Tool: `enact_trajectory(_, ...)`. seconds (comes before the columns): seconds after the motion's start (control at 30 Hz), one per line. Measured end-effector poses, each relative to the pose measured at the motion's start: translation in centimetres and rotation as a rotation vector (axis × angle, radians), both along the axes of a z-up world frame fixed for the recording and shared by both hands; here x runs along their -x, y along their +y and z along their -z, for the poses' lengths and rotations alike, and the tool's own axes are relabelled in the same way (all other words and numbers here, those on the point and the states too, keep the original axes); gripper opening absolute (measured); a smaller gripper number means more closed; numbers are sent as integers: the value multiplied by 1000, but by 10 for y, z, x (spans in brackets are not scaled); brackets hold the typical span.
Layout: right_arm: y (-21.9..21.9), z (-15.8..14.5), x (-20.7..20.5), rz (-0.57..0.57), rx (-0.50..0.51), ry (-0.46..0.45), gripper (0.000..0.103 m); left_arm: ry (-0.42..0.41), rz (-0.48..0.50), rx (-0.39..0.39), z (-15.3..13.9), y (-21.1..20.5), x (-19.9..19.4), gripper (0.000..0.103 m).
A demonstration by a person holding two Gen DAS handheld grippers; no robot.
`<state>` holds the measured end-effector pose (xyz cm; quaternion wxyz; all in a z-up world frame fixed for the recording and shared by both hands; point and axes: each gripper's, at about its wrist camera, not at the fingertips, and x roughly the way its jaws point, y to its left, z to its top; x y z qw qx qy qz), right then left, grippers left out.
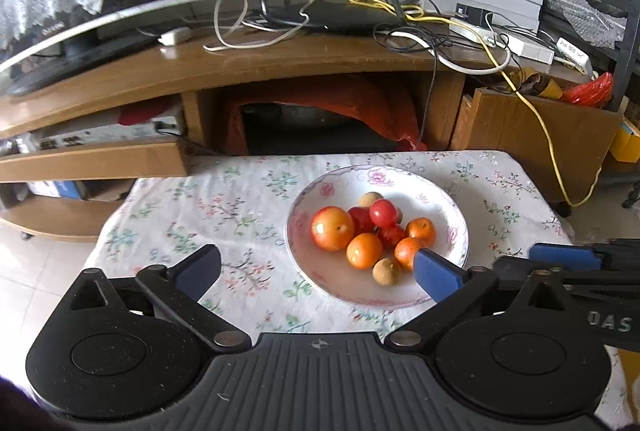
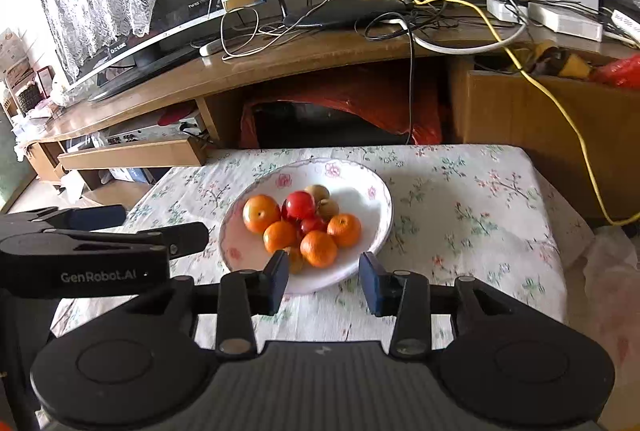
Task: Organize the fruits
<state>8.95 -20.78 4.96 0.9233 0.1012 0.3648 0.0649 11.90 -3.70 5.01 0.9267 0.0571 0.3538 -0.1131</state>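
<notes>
1. All the fruit (image 1: 372, 235) I can see sits heaped in the flowered plate (image 1: 440, 191); none lies on the tablecloth (image 1: 192, 215) around it.
2. Left gripper (image 1: 316, 269), beside the plate's near rim, gapes wide and empty.
3. Right gripper (image 2: 324, 281), at the near rim, stands partly open, gripping nothing.
4. I judge the job essentially finished.

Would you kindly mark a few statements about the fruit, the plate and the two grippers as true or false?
1. All the fruit lies on the floral plate. True.
2. The left gripper holds an orange. False: its jaws stand wide open with nothing between them.
3. The plate rests on a flowered tablecloth. True.
4. The right gripper is clamped on the plate's rim. False: its jaws are a little apart and grip nothing.
5. The plate holds only oranges. False: red fruits and small brown ones lie among the oranges.
</notes>
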Motion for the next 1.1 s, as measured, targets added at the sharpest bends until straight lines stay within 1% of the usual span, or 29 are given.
enact_trajectory(0.2,4,-7,32,7,-9,-13,41,0,7,19,-1,5,28,103)
enact_trajectory(0.47,13,-14,70,2,-14,-38,42,-54,23,12,-11,9,67,103)
enact_trajectory(0.53,16,-17,78,2,-11,-43,42,-41,21,1,-10,11,74,103)
enact_trajectory(0.67,19,-17,94,7,-22,-41,43,-13,35,25,-7,15,85,103)
enact_trajectory(0.8,22,-13,106,6,-18,-23,43,23,38,6,0,16,94,103)
enact_trajectory(0.93,25,-12,117,7,-23,-22,43,65,31,30,5,18,101,103)
enact_trajectory(1.1,26,-9,126,12,-23,-9,44,63,6,41,5,21,107,103)
